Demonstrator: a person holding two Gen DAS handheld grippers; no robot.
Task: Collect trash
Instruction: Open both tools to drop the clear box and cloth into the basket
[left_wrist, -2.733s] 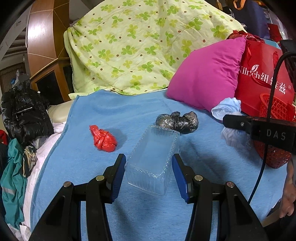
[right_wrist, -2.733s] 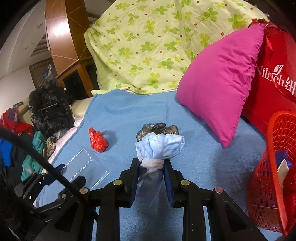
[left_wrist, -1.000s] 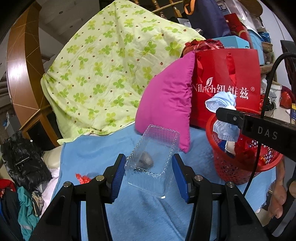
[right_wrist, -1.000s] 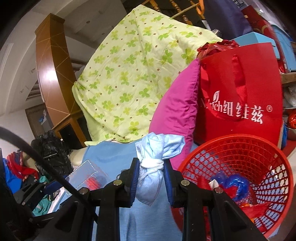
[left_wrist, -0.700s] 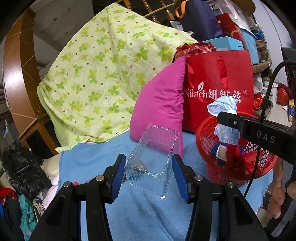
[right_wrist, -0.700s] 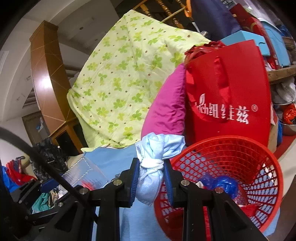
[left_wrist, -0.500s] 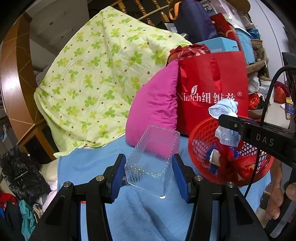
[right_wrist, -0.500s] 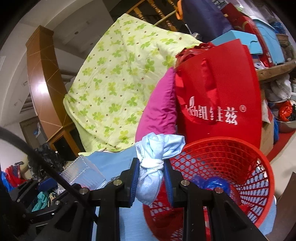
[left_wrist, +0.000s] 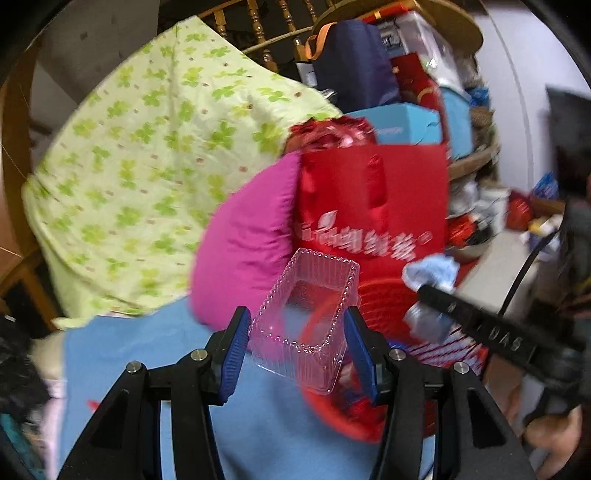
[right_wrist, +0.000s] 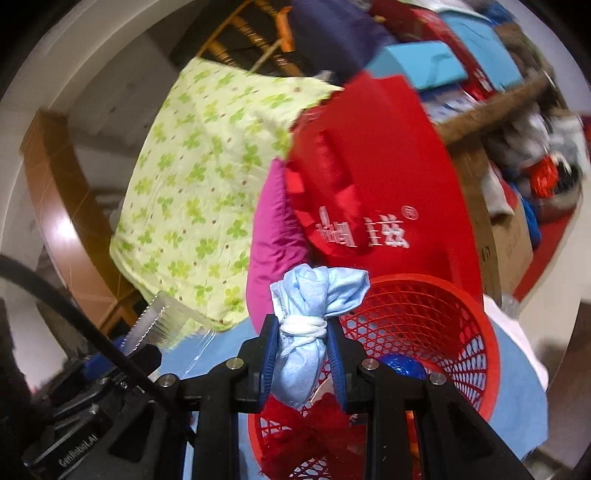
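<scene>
1. Carried since the earliest frames from over the blue bedcover (left_wrist: 140, 354) up to the red plastic mesh basket (right_wrist: 436, 325): both claws and their loads.
2. Left claw (left_wrist: 299, 350): blue-padded jaws just opened a little further, the clear ribbed plastic box (left_wrist: 306, 314) between them, pads right at its side walls; firm pressing hard to judge through the motion blur.
3. Box tilted with its open mouth toward the camera, held in the air in front of the basket, red rim visible through its clear wall.
4. Right claw (right_wrist: 303, 350): pressed tight on the knotted light-blue cloth bundle (right_wrist: 314, 295), pinched at and below its white tie, knot ends splaying above the pads.
5. Bundle held over the near rim of the basket; inside the basket, a blue crumpled wad (right_wrist: 402, 363) and red crumpled plastic (right_wrist: 306, 424).
6. Behind the basket: red paper gift bag with white lettering (right_wrist: 369, 192), upright, and beside it a magenta pillow (left_wrist: 251, 236).
7. Further back: pale green clover-print quilt (left_wrist: 147, 155) heaped against wooden railings.
8. Right of the gift bag: stacked boxes and clutter, too blurred to name.
</scene>
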